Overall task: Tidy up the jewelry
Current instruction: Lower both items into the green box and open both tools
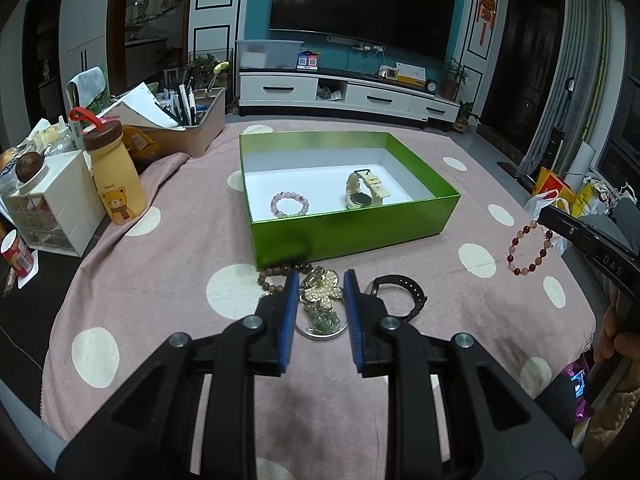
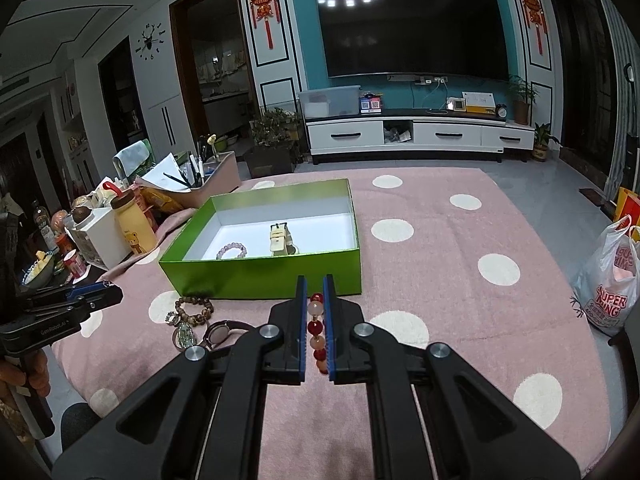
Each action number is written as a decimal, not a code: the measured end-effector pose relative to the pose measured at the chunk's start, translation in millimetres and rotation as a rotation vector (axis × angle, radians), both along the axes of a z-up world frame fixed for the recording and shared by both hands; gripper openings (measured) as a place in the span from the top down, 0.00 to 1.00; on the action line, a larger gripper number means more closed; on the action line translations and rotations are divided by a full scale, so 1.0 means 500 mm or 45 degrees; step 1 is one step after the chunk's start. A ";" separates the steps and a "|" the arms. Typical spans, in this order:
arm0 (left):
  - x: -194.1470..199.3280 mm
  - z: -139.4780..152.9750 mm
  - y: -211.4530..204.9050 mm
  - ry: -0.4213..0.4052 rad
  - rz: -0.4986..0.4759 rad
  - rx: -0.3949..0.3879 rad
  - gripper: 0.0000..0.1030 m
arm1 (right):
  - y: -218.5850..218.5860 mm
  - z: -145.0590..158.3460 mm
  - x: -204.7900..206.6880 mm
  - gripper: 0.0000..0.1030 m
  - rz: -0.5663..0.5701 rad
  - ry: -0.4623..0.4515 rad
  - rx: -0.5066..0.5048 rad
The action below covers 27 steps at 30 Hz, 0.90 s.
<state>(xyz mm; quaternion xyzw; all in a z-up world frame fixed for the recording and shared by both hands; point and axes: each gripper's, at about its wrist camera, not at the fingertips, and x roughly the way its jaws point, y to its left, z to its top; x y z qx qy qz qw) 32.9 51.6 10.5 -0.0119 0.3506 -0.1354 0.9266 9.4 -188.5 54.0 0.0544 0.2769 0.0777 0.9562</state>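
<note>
Right wrist view shows the right gripper (image 2: 315,292) pinching a red and pink bead bracelet (image 2: 316,322) between its blue pads, the beads stacked in a line up the gap. From the left wrist view that same bracelet (image 1: 530,246) hangs as a loose loop below the gripper's tip, clear of the pink dotted cloth (image 1: 160,288) that covers the table. The hold looks to be on only a few beads, and round beads can roll in a flat pinch, so a quick swing toward the green box (image 1: 352,228) could let the loop slip out and fall short of the box. The dangling loop could also catch the near wall of the box if carried over too low.

The left gripper (image 1: 321,280) has its jaws narrowed around a gold flower charm (image 1: 323,294), with a green pendant and ring (image 1: 322,322) trailing below it. Whether the pads truly press on the charm I cannot tell; if they only flank it, it may drop. A wooden bead bracelet (image 1: 276,280) lies just beside it and a black watch (image 1: 400,294) near it, so the charm's trailing parts could snag and drag either one.

Inside the box a pale bead bracelet (image 1: 289,205) and a cream watch (image 1: 366,190) already rest; a careless drop may tangle with them.
</note>
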 end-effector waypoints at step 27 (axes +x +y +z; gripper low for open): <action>0.124 0.080 -0.051 -0.099 -0.030 0.012 0.78 | 0.052 0.076 0.116 0.93 0.085 -0.106 0.003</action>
